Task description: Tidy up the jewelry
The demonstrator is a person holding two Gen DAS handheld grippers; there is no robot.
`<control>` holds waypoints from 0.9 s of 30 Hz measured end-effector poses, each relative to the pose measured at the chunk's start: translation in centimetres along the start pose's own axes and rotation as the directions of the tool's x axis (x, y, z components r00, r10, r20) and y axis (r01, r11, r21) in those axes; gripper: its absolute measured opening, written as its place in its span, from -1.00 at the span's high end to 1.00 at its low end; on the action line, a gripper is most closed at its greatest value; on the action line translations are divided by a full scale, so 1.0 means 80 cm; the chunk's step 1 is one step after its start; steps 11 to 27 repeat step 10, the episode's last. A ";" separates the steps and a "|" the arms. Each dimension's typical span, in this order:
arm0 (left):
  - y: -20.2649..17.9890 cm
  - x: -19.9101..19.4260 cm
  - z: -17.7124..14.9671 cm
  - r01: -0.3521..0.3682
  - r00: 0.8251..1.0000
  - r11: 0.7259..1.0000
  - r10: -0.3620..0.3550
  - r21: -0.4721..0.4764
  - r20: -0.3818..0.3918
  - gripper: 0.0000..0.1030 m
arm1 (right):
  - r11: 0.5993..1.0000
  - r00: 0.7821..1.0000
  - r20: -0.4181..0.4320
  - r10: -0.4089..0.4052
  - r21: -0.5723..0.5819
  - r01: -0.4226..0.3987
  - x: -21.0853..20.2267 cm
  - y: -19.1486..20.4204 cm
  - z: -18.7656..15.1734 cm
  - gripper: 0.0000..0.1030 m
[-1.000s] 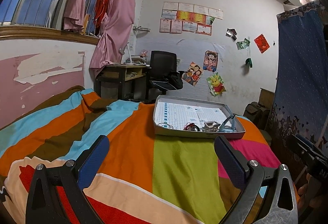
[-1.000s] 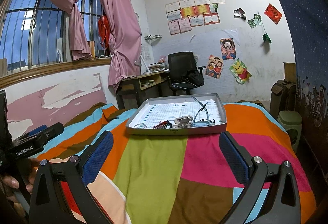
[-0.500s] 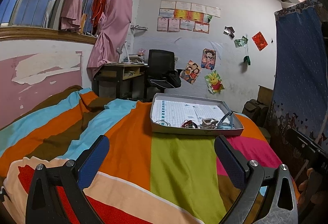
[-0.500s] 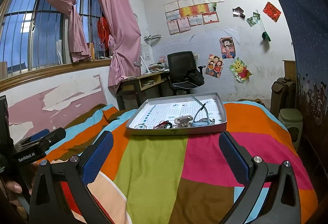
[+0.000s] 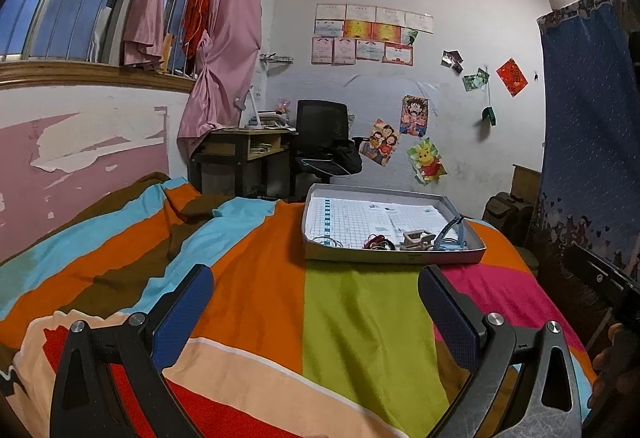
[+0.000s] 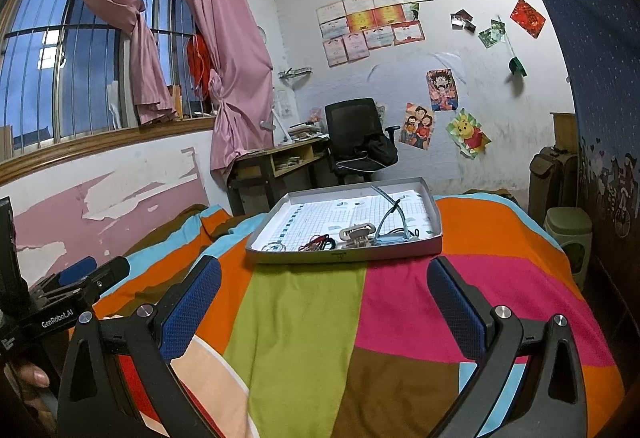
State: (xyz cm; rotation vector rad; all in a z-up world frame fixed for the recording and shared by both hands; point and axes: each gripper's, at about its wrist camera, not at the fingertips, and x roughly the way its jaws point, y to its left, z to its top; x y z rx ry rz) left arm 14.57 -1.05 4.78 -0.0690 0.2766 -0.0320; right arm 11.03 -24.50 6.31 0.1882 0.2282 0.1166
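both wrist views have crept in a touch on the tray over the last second, nothing more, and the tray's contents look unshifted. left gripper [image 5: 314, 284] hangs spread wide with nothing between its blue pads [image 5: 182, 312], low over the striped bedspread [image 5: 360, 318]; right gripper [image 6: 326, 280] is the same, jaws wide apart and empty, and each tool peeks into the edge of the other's view. straight ahead of both, well apart from the fingertips, sits the shallow grey tray [image 6: 344, 258] on the bed, and the jewelry is bunched along its near wall: a thin clear ring or bangle [image 6: 274, 247] on the left, a red and dark tangle of cords [image 6: 318, 242] next, a pale claw clip [image 6: 358, 234] in the middle, and a light blue hoop band [image 6: 390, 222] leaning up on the right. my read: all of it is light; the cords are limp and will snag each other, so pinch one strand at its free loop. the clip is stiff plastic, take it across its body. the hoop is springy and slick, grip it low near one end. the soft mattress may let the tray tip if pressed.
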 end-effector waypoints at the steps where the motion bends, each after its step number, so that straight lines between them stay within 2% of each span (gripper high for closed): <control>1: 0.000 0.000 0.000 0.000 1.000 1.000 0.000 -0.001 -0.001 -1.00 | 1.000 1.000 -0.001 0.000 0.000 0.000 0.001 0.000 0.000 -0.97; 27: 0.004 0.002 -0.001 0.003 1.000 1.000 -0.003 -0.002 -0.008 -1.00 | 1.000 1.000 -0.004 -0.002 -0.001 0.002 0.003 0.005 -0.002 -0.97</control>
